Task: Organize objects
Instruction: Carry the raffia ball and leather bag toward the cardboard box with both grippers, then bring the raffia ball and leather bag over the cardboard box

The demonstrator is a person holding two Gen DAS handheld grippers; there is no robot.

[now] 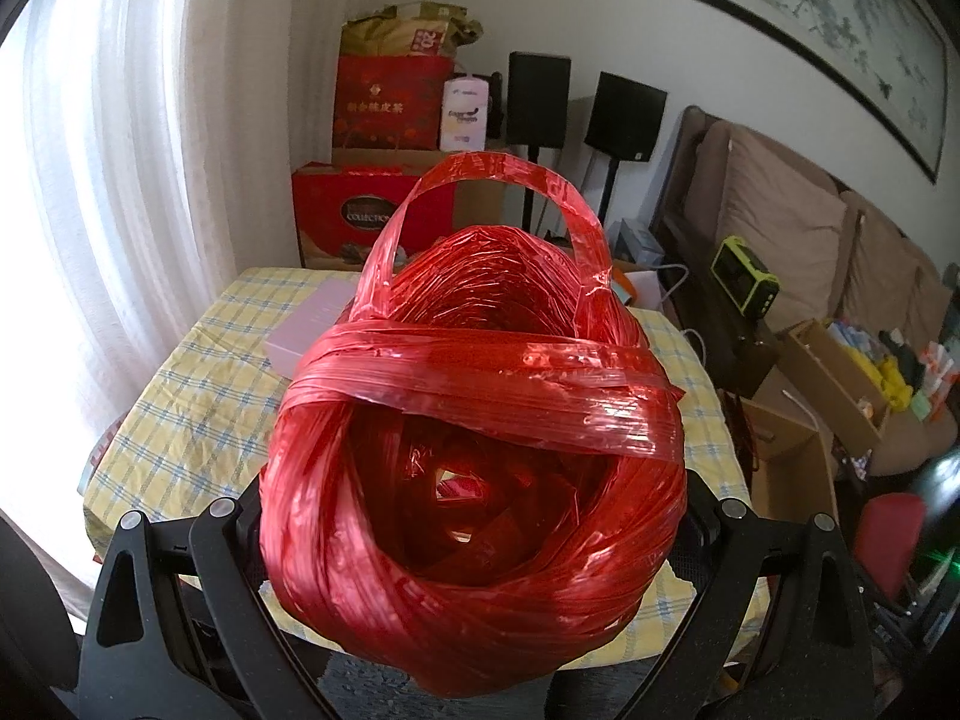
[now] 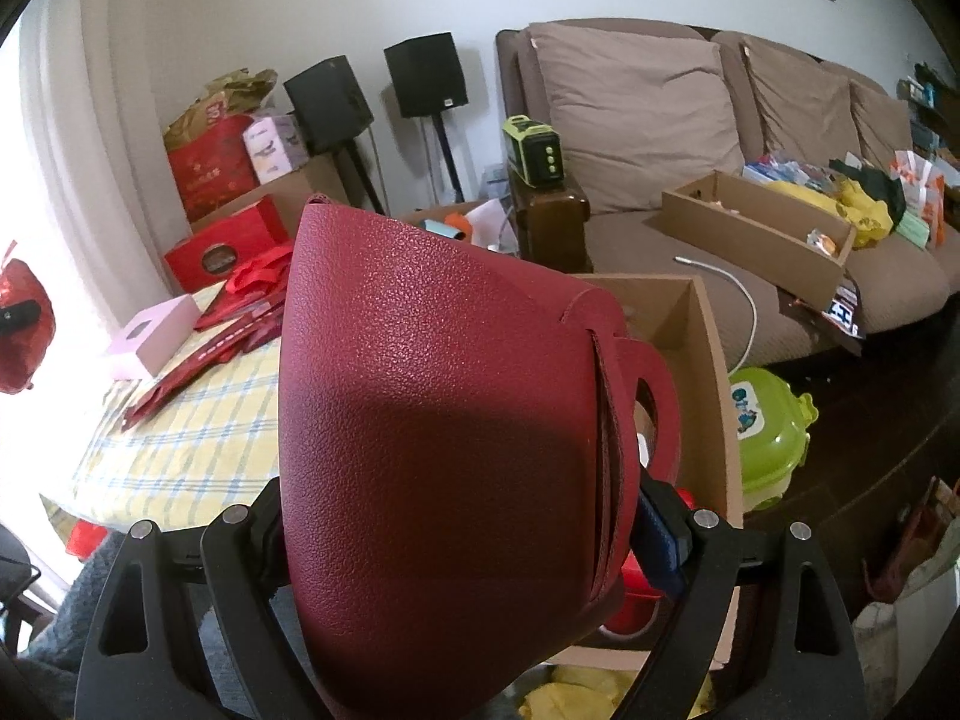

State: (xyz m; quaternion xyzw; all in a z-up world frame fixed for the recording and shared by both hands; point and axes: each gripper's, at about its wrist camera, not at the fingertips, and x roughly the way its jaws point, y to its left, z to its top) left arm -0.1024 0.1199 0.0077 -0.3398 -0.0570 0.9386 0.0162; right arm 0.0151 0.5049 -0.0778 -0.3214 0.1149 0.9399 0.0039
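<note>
Here the left gripper (image 1: 474, 516) clamps a big red ball of plastic twine (image 1: 474, 480) over the checked tablecloth (image 1: 180, 396); the right gripper (image 2: 462, 516), jaws wide, pinches a dark red leather pouch (image 2: 444, 432). The cardboard box (image 2: 702, 360) lies just ahead: lower the pouch squarely inside before releasing.

A large ball of shiny red plastic twine (image 1: 474, 462) fills the middle of the view, clamped between the two black fingers of the left tool (image 1: 474, 516), one on each side. A loose loop of twine arches over its top. Behind it lies a tabletop (image 1: 180, 396) with a yellow and blue checked cloth, and a pale pink box (image 1: 312, 324) rests there. Red gift boxes (image 1: 360, 210) are stacked by the wall, beside a white curtain (image 1: 120, 150). A brown sofa (image 1: 810, 240) stands on the right.
</note>
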